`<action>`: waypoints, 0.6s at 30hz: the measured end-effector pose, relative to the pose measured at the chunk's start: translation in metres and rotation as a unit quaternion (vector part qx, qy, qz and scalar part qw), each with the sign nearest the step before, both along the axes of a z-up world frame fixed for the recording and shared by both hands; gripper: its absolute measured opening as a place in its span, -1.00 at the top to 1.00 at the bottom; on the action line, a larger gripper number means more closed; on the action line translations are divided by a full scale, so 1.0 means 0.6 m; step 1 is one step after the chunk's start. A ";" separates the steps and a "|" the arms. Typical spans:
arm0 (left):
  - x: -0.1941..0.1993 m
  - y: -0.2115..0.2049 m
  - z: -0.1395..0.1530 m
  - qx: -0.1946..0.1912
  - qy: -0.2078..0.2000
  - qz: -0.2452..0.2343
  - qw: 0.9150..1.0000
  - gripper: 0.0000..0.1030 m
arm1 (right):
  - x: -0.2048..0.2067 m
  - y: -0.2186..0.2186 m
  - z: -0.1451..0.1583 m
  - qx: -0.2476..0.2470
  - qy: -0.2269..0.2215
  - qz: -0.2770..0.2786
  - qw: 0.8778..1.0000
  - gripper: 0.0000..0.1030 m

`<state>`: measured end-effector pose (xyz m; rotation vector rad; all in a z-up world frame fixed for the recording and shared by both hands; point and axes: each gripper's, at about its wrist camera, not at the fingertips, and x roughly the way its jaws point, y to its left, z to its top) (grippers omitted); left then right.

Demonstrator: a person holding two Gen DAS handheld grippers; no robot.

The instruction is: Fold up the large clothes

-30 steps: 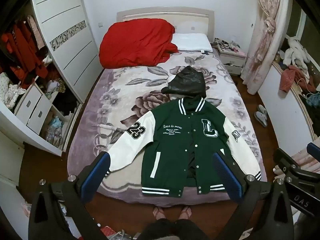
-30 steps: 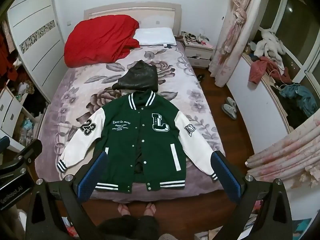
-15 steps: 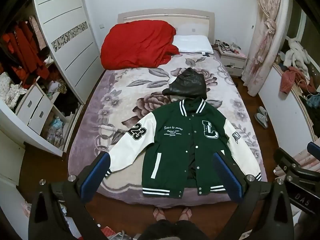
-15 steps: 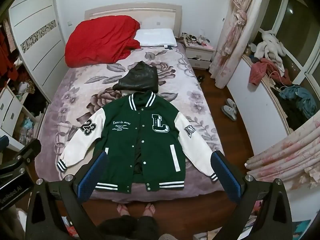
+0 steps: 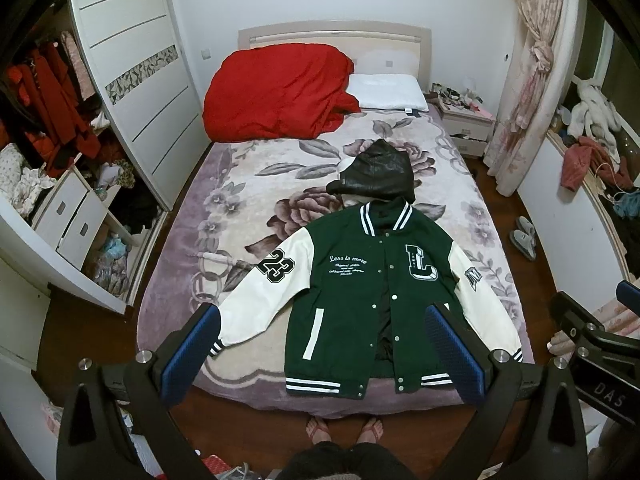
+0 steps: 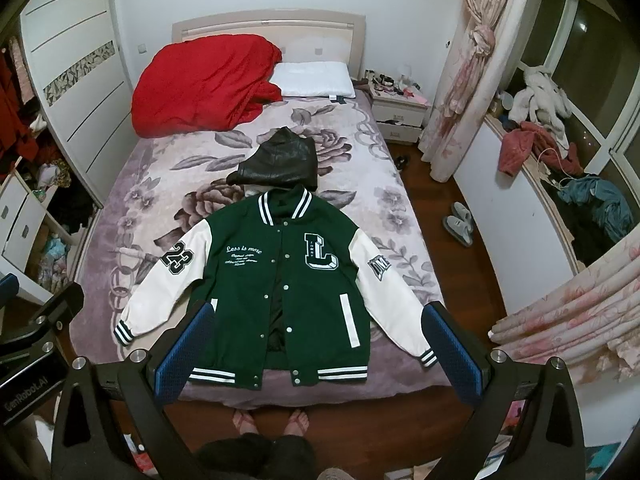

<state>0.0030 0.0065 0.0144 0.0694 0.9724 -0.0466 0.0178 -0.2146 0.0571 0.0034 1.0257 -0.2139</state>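
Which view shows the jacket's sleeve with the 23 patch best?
The right wrist view: the whole sleeve shows, down to its striped cuff. In the left wrist view the same sleeve is visible, but the left gripper's finger hides the cuff.

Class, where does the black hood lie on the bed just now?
In both views the black hood lies mid-bed, just beyond the green jacket collar, nearer than the red duvet.

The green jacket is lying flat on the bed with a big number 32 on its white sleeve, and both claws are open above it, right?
Almost. The number on the white sleeve is 23, not 32; the left wrist view shows it clearly. The rest holds: the green jacket lies flat on the bed, and the left claw and right claw are both open above it.
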 end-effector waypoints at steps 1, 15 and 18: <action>0.001 0.001 0.003 0.001 0.000 0.000 1.000 -1.00 | -0.003 0.001 -0.003 -0.001 0.000 0.000 1.000 -1.00; 0.007 0.002 0.013 -0.002 -0.002 0.000 1.000 -1.00 | 0.002 0.002 0.012 -0.003 -0.003 0.001 1.000 -1.00; 0.005 0.000 0.009 -0.002 -0.002 0.001 1.000 -1.00 | 0.008 0.001 0.017 -0.003 -0.004 0.000 1.000 -1.00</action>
